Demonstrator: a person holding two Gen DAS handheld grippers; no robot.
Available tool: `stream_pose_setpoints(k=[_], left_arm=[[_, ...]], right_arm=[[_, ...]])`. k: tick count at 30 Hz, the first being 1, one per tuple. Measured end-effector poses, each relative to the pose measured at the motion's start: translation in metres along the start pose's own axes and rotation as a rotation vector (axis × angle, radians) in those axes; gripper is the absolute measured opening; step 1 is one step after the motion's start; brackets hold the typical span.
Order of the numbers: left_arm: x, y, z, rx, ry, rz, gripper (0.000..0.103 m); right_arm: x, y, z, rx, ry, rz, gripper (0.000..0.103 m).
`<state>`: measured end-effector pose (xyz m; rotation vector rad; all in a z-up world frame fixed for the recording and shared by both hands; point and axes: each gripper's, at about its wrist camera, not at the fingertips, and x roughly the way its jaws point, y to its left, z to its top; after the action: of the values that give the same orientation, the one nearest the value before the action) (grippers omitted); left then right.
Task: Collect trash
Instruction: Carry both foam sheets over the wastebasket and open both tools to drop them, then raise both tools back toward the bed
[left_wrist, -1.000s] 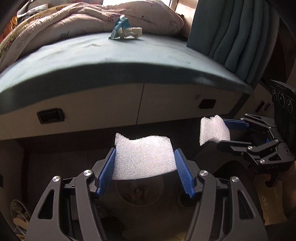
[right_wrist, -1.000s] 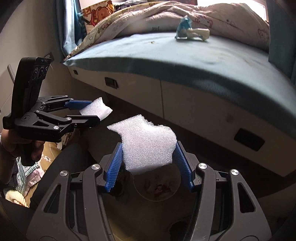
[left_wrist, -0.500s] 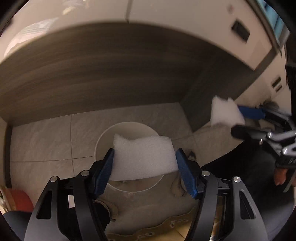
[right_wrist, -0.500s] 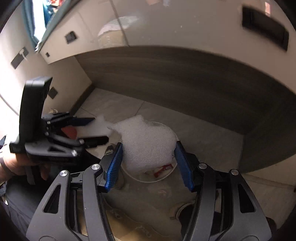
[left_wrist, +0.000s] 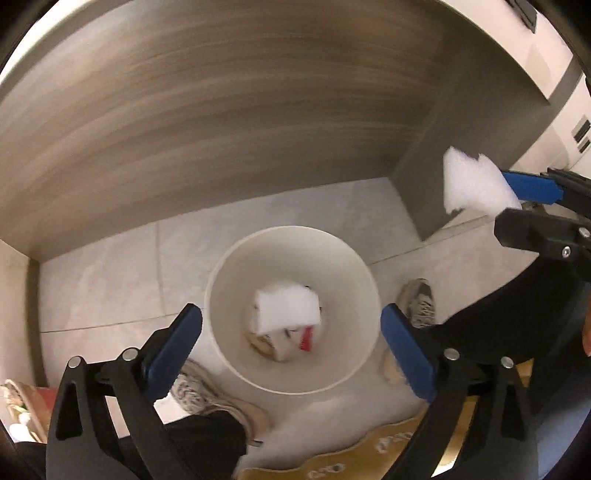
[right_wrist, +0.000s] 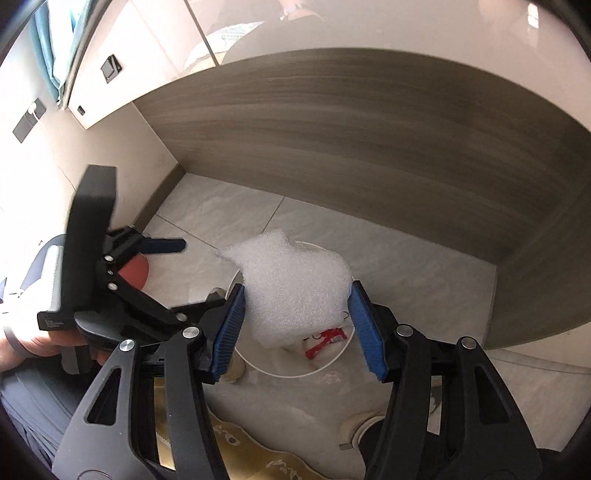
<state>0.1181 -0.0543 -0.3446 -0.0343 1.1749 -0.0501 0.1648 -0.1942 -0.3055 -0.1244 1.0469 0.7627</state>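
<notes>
Since the earlier frames, both views have swung from the bed down to the tiled floor, and the foam piece once clamped in the left gripper (left_wrist: 291, 325) is now free of it. That gripper's jaws have just been opening and stand spread wide, nothing between the blue pads; they frame the white bin (left_wrist: 221, 273) at the centre of the left wrist view.

The released foam piece (left_wrist: 286, 308) appears blurred inside the bin, lower centre of the frame, above a red-and-white wrapper (left_wrist: 306, 338) and other litter on the bin floor. Whether the piece has come to rest cannot be determined.

The right gripper (right_wrist: 293, 314) is clamped on a second foam piece (right_wrist: 291, 291), both blue pads pressing its sides. In the right wrist view this piece sits at frame centre, directly over the bin's rim (right_wrist: 295, 373), with red-printed litter visible below it. In the left wrist view the same piece (left_wrist: 472, 184) shows at the right edge, held apart from the bin.

A dark wood-grain panel (left_wrist: 221, 103) fills the upper part of both frames. Shoes (left_wrist: 419, 302) lie on the tiles either side of the bin, and a yellow-edged mat (left_wrist: 388, 446) occupies the bottom of the frame. A person's hand (right_wrist: 22, 343) grips the left tool's handle at the left edge of the right wrist view.
</notes>
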Motion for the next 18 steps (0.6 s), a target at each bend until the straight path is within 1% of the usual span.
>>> stream_pose_setpoints(k=[2,5,8,12,14,16,17,18], left_arm=[[-0.011,0.013,0.001,-0.024,-0.022,0.017,0.097],[-0.033,0.039,0.005,-0.08,-0.069,0.006,0.097],[-0.058,0.062,0.004,-0.094,-0.108,0.0,0.097],[-0.077,0.085,0.002,-0.11,-0.128,-0.002,0.097],[-0.084,0.09,0.002,-0.128,-0.135,-0.008,0.097],[-0.086,0.091,0.001,-0.139,-0.146,-0.009,0.097],[-0.087,0.088,0.003,-0.143,-0.149,-0.008,0.097],[-0.088,0.087,0.003,-0.147,-0.152,-0.01,0.097]], right_arm=[[0.002,0.0,0.0,-0.003,0.01,-0.001,0.053],[0.009,0.002,-0.001,-0.018,0.033,-0.001,0.053],[0.019,0.009,-0.001,-0.043,0.054,0.002,0.054],[0.031,0.021,-0.001,-0.086,0.073,0.003,0.054],[0.037,0.027,-0.001,-0.109,0.081,-0.004,0.056],[0.04,0.032,-0.001,-0.127,0.089,-0.001,0.067],[0.041,0.035,-0.001,-0.137,0.087,-0.009,0.081],[0.04,0.037,-0.001,-0.142,0.083,-0.015,0.092]])
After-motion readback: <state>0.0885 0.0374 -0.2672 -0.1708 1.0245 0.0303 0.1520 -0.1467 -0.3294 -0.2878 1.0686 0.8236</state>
